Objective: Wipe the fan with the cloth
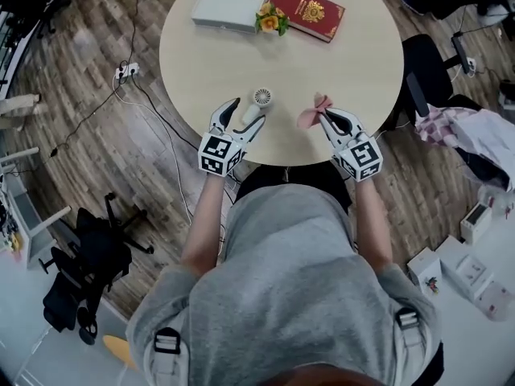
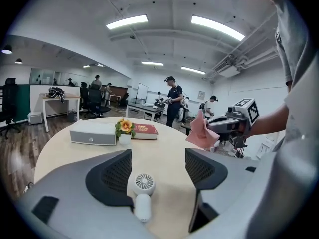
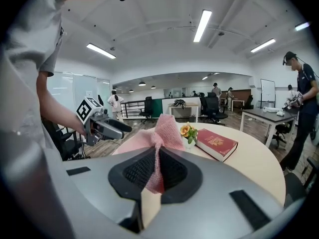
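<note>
Pink cloth (image 3: 162,133) is what our right gripper (image 3: 157,171) pinches. Its jaws are pressed together on the fabric, which bunches up past the tips and, in the head view, hangs over the near right part of the round beige table (image 1: 362,63). Our left gripper (image 1: 243,119) has its jaws spread wide, low over the near edge of the table. It is left of the right gripper and a little apart from it. The small white fan (image 2: 142,193) lies flat on the tabletop between those spread jaws, its round head at the far end and its handle toward us. It sits closer to the left jaw than to the right one, and we cannot tell whether that jaw touches it. The cloth is near the fan, to its right, and does not touch it. At the far side of the table a white box (image 1: 226,10), a small pot of orange flowers (image 1: 271,19) and a red book (image 1: 306,11) lie side by side, well apart from the fan.
</note>
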`<action>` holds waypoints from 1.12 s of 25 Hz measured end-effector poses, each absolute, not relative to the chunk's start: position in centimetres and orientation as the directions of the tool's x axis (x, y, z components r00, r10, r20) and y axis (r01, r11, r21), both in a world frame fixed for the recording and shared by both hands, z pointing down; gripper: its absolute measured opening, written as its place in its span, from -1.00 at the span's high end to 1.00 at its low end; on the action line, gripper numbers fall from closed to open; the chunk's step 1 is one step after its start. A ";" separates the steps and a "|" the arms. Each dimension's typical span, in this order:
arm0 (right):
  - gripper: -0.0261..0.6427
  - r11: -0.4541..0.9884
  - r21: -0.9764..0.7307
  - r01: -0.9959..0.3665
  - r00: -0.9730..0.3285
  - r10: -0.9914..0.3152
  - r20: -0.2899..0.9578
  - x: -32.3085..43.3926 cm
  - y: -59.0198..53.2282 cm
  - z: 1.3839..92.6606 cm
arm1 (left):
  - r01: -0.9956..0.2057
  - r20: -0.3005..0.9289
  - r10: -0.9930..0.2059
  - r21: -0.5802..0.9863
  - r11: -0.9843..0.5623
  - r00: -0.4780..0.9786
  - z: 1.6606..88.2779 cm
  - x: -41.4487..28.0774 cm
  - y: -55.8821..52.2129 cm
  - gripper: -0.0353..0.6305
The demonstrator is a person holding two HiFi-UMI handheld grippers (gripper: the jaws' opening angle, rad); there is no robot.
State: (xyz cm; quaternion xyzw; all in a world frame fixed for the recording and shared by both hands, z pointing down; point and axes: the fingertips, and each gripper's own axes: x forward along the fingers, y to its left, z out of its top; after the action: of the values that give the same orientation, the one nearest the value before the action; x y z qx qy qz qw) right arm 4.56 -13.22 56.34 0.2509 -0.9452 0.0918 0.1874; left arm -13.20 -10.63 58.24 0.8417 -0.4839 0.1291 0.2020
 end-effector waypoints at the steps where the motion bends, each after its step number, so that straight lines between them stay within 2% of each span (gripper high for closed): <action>1: 0.84 0.856 -0.082 -0.510 -0.801 -0.438 0.408 4.4 -13.4 56.7 | -0.864 0.426 -0.752 0.213 -0.456 0.503 59.0 -13.1 -11.1 -0.11; 8: 0.84 0.847 -0.119 -0.519 -0.785 -0.417 0.457 4.4 -15.4 59.6 | -0.853 0.514 -0.687 0.215 -0.476 0.513 64.8 -12.0 -14.1 -0.15; 17: 0.84 0.868 -0.159 -0.471 -0.804 -0.348 0.482 4.1 -18.1 62.0 | -0.881 0.631 -0.640 0.161 -0.444 0.438 71.6 -11.5 -16.0 -0.18; 22: 0.84 0.885 -0.168 -0.435 -0.816 -0.307 0.490 4.3 -19.4 62.8 | -0.890 0.693 -0.616 0.083 -0.449 0.375 74.3 -11.2 -16.8 -0.21; 28: 0.84 0.892 -0.190 -0.410 -0.817 -0.267 0.510 5.0 -19.6 64.0 | -0.896 0.744 -0.573 0.079 -0.437 0.344 77.9 -10.8 -17.2 -0.23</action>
State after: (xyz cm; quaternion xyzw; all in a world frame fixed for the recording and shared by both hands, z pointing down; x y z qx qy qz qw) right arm 4.96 -19.62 64.04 0.1798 -0.9418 0.1470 0.2429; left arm -10.79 -17.22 77.93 0.7817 -0.4697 0.3274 0.2471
